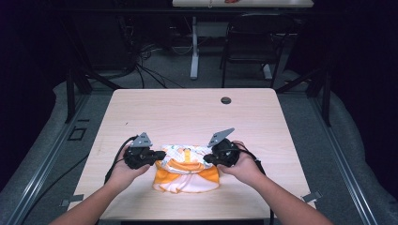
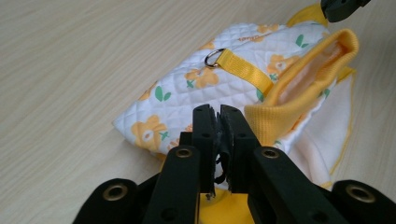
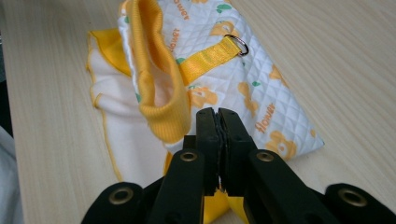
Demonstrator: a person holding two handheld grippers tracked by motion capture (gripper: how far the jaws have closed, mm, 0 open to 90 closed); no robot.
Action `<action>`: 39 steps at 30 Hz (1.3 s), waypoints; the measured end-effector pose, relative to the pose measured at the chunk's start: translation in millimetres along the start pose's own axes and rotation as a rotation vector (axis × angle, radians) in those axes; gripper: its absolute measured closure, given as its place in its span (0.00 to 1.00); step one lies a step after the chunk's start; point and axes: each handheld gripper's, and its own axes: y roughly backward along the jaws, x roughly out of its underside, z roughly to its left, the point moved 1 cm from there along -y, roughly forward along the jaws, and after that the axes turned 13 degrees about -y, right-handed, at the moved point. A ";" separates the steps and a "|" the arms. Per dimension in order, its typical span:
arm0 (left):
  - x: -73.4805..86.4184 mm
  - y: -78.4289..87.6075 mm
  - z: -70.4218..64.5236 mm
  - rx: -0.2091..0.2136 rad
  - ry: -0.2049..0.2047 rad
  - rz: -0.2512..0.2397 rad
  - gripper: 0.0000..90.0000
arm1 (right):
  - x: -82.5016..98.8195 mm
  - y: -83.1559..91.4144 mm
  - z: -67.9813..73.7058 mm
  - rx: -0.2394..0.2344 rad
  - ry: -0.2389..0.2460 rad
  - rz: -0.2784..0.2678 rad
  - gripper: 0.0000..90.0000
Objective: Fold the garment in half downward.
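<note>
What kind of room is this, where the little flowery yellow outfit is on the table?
Probably a lab or workshop for recording, not a home. A bare wooden table stands inside dark metal framing, cables tangle on the grey floor behind it, and a black chair waits at another desk.

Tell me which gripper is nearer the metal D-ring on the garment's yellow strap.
Roughly equal; neither is clearly nearer. The D-ring sits mid-garment, with the left gripper at one side edge and the right gripper at the opposite edge, both closed at fabric.
</note>
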 end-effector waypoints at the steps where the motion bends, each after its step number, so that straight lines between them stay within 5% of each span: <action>1: 0.2 -4.0 0.1 0.010 0.007 0.001 0.99 | -0.6 -3.3 -0.6 -0.003 0.002 0.007 0.98; 9: 1.4 -22.6 -1.2 0.042 0.038 0.006 1.00 | -2.6 -21.3 -0.3 -0.019 -0.013 0.011 1.00; 23: 11.4 -19.2 -26.7 0.105 -0.011 0.033 1.00 | 16.2 -26.7 15.3 -0.039 0.022 0.056 1.00; 39: 31.2 -18.9 -36.8 0.121 0.031 0.025 1.00 | 40.1 -29.6 18.2 -0.063 0.008 0.061 0.99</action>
